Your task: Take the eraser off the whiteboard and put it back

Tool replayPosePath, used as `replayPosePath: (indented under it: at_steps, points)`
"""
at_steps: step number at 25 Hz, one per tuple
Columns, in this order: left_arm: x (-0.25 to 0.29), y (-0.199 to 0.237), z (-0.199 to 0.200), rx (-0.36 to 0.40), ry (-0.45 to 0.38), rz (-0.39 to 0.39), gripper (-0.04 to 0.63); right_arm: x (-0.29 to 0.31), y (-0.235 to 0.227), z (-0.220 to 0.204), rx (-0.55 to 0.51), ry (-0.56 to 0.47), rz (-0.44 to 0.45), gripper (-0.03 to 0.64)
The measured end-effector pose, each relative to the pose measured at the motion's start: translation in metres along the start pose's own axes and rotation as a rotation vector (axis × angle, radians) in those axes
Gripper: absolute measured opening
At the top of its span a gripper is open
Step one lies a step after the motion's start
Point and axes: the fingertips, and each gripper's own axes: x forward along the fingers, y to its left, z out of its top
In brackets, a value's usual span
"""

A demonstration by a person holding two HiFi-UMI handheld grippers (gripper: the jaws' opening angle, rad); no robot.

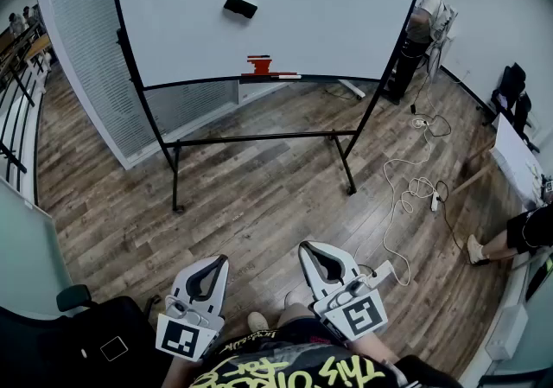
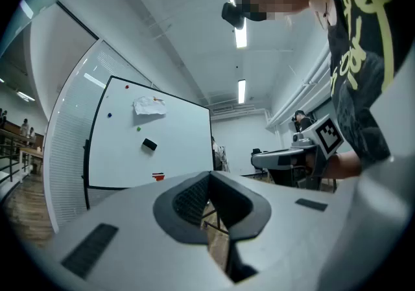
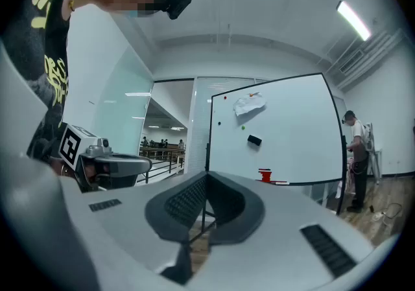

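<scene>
The eraser (image 1: 240, 6) sticks to the whiteboard (image 1: 346, 23), above a red item (image 1: 259, 65) on its bottom edge and well apart from both grippers. The left gripper (image 1: 213, 263) and right gripper (image 1: 311, 250) are held close to the person, jaws pressed together on nothing.

We see a bright, evenly lit room under ceiling strip lights (image 2: 240, 91); fisheye curves the whiteboard (image 1: 328, 23) edges, corners darken, and shadows are faint.
</scene>
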Motion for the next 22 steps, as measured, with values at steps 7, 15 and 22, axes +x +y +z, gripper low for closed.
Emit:
replayPosePath:
  at_steps: [7, 15, 22]
  points:
    - [0.001, -0.004, 0.002, 0.015, 0.002, -0.002, 0.006, -0.002, -0.003, 0.003, -0.002, -0.009, -0.019, 0.008]
    - [0.002, -0.006, 0.003, 0.021, 0.000, -0.014, 0.006, -0.003, -0.008, 0.004, 0.017, -0.010, -0.042, 0.009]
    - [0.005, -0.004, -0.005, -0.003, 0.016, -0.029, 0.006, -0.002, -0.011, 0.000, 0.051, 0.001, -0.071, 0.011]
